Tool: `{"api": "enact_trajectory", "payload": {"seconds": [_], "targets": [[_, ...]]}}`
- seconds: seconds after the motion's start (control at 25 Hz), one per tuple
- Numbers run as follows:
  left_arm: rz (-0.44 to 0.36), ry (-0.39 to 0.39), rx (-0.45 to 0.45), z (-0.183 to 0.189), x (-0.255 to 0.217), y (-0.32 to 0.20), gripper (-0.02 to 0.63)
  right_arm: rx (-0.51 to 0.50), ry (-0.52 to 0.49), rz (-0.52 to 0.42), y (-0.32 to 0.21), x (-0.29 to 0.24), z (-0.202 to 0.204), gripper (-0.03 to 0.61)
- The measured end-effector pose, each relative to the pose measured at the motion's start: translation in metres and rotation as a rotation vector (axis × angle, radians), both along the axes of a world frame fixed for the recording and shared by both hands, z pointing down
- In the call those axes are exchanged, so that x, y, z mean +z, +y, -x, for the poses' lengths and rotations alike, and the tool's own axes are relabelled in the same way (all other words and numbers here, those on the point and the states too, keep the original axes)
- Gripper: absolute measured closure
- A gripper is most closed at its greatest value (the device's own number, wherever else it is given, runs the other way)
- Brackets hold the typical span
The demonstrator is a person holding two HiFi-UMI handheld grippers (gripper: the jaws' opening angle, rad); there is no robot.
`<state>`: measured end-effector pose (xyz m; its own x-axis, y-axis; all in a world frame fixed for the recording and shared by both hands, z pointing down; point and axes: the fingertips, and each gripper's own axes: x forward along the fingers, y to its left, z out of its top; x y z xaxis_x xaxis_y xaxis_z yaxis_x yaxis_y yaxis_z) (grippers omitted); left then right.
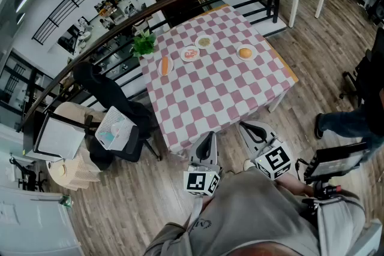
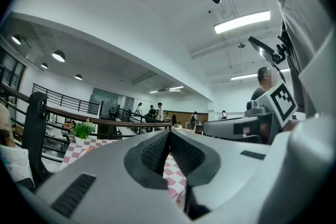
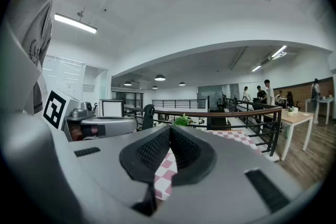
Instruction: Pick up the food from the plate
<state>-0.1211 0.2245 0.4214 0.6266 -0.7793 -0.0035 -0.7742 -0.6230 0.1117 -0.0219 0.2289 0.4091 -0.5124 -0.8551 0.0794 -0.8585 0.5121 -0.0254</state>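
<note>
Off the near edge of the tabletop (image 1: 222, 87), holding left claw (image 1: 209, 136) and right claw (image 1: 246, 126) pinched shut, empty. Haven't grabbed any food (image 1: 245, 53) off the far-side plates (image 1: 197, 51) yet.

Table (image 1: 228, 99) with checked cloth: one. Plates with food near its far edge: four. These are the leftmost plate (image 1: 161, 67), second plate (image 1: 185, 58), third plate (image 1: 209, 45) and rightmost plate (image 1: 252, 55). Potted plant (image 1: 144, 43), far left corner: one. Grippers: two, left gripper (image 1: 209, 134) and right gripper (image 1: 243, 125).
</note>
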Motion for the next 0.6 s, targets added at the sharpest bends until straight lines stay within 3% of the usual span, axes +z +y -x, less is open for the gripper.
{"api": "enact_trajectory", "payload": {"seconds": [0.6], "targets": [[0.004,0.002,-0.026,-0.026,-0.002,0.011,0.604,-0.045,-0.011,-0.003,0.006,-0.004,-0.017,0.563]]}}
